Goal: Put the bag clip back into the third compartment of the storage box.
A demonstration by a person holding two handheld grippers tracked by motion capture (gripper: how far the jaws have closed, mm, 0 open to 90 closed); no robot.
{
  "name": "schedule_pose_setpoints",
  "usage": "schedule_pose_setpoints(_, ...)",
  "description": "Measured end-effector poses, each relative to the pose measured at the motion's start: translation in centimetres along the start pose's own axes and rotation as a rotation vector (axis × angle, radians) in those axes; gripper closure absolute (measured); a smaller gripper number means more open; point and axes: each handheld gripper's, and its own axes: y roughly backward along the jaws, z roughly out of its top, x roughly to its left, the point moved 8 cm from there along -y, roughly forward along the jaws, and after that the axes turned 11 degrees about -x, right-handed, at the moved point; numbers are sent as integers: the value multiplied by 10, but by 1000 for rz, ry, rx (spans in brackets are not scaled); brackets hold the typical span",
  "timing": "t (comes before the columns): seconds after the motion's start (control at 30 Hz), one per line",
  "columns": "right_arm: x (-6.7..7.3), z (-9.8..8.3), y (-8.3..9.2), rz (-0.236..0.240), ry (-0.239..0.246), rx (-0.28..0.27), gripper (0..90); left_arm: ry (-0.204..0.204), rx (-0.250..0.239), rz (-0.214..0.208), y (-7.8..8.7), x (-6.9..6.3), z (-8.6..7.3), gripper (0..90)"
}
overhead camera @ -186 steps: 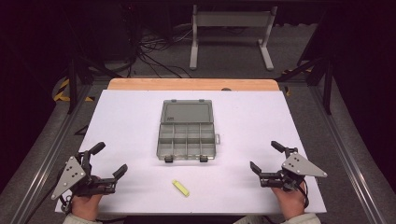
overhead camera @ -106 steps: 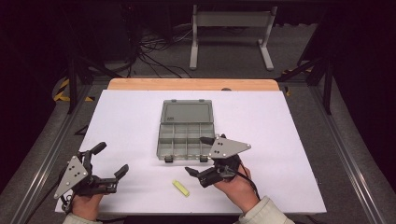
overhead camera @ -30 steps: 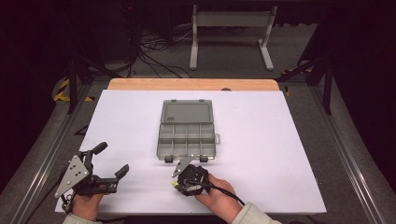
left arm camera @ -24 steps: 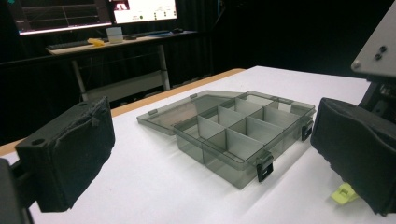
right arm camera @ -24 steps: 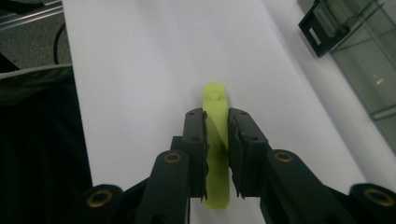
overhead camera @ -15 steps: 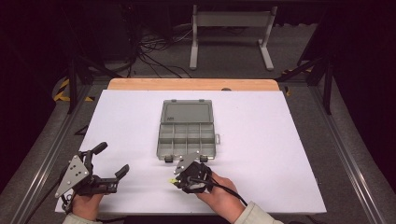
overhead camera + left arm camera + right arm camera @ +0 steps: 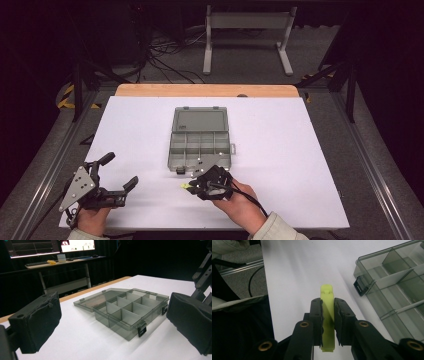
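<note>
A grey see-through organiser box (image 7: 200,141) lies open in the middle of the white table (image 7: 280,150), lid flat behind it; its compartments (image 7: 130,308) look bare. My right gripper (image 7: 192,186) hovers just in front of the box's near edge, shut on a small yellow-green clip (image 7: 327,315) that stands up between its jaws and pokes out past them (image 7: 185,186). The box's black latch (image 7: 360,287) sits to the right of that clip. My left gripper (image 7: 116,171) rests at the near left of the table, open, nothing between its pads (image 7: 37,325).
A wooden strip (image 7: 205,90) borders the table's far edge. Beyond it stand a metal frame (image 7: 245,35) and loose cables on the floor. Metal rails (image 7: 365,150) run along both table sides. A desk with monitors (image 7: 50,247) shows in the left gripper view.
My right gripper came from the near right to the yellow-green clip, shut on it and lifted it slightly toward the box. The left gripper stayed put.
</note>
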Motion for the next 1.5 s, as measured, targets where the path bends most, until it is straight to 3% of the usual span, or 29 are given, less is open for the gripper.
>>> schedule_pose_setpoints(0.5,-17,16,15,-24,-15,-50,779,1,2,1,0,0,0,4)
schedule_pose_setpoints(1.13,-62,40,27,-103,-52,-92,779,4,1,-3,0,0,-1,6)
schedule_pose_setpoints(1.5,-92,49,26,-108,-106,-123,779,10,1,-3,0,0,-1,8)
